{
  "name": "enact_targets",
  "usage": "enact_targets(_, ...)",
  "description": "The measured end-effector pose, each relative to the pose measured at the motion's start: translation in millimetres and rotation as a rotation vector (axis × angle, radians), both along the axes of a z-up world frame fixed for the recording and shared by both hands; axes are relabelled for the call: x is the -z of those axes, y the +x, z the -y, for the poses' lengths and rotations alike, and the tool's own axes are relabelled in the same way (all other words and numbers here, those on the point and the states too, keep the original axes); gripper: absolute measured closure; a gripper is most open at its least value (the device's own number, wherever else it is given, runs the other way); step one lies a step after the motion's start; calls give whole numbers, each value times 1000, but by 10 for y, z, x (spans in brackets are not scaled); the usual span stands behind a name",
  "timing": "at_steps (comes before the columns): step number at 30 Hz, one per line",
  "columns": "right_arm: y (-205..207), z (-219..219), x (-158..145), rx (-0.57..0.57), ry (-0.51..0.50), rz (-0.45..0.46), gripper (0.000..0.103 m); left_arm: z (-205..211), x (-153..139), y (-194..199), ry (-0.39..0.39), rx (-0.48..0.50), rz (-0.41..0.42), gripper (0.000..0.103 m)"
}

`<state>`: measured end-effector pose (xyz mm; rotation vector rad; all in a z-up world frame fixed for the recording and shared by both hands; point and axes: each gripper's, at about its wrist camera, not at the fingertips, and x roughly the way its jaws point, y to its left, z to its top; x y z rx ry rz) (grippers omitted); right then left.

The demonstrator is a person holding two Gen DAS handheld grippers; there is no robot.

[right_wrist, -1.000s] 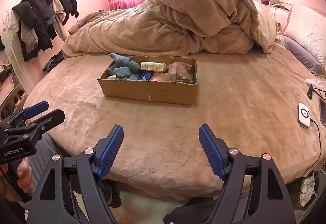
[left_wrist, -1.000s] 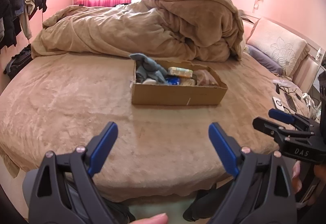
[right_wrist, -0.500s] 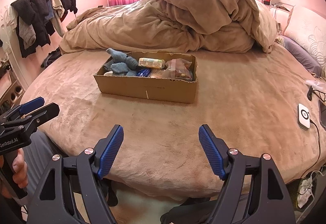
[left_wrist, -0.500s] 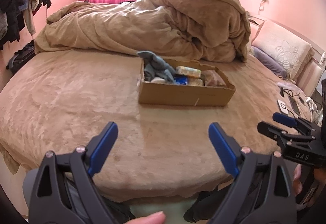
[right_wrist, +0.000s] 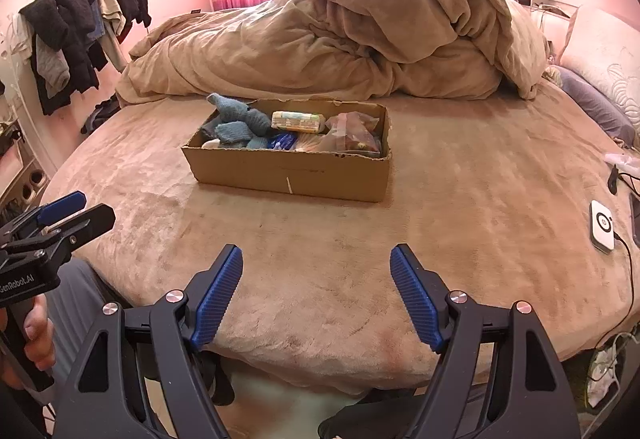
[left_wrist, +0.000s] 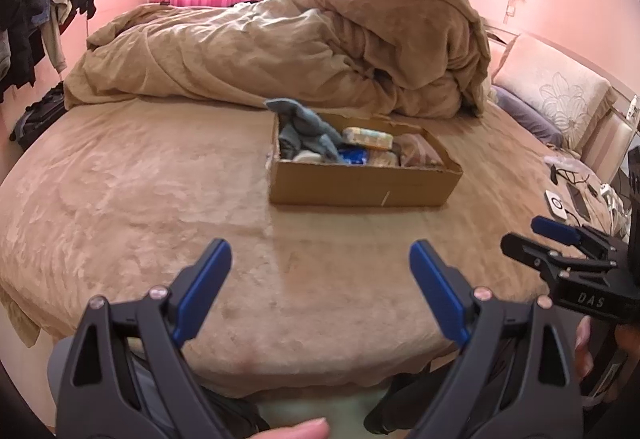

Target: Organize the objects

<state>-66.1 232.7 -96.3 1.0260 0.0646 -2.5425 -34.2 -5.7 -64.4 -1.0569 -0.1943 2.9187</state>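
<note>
An open cardboard box (left_wrist: 360, 189) (right_wrist: 288, 171) sits on the brown bed ahead of both grippers. It holds blue-grey socks (left_wrist: 306, 131) (right_wrist: 236, 123), a wrapped packet (left_wrist: 368, 137) (right_wrist: 298, 121), a blue pack (right_wrist: 282, 140) and a clear bag of brown items (right_wrist: 354, 131). My left gripper (left_wrist: 320, 275) is open and empty above the bed's near edge. My right gripper (right_wrist: 316, 279) is open and empty, also near the front edge. Each gripper shows at the side of the other's view (left_wrist: 560, 243) (right_wrist: 60, 215).
A piled brown duvet (right_wrist: 360, 39) lies behind the box. Pillows (left_wrist: 552, 99) are at the right. A white charger pad (right_wrist: 602, 225) with cables lies on the bed's right edge. Dark clothes (right_wrist: 76, 31) hang at the left wall.
Both grippers have moved forward toward the bed, so the box looks a little closer. Both stay open and empty.
</note>
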Motion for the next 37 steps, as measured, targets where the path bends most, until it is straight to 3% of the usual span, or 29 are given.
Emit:
enact_targets(31, -87, 1, 50, 1, -2, 1, 24, 12, 89, -101, 1, 7, 23, 11)
enact_targets(37, -119, 9, 88, -3, 3, 4, 24, 102, 170, -216, 40, 40, 42, 11)
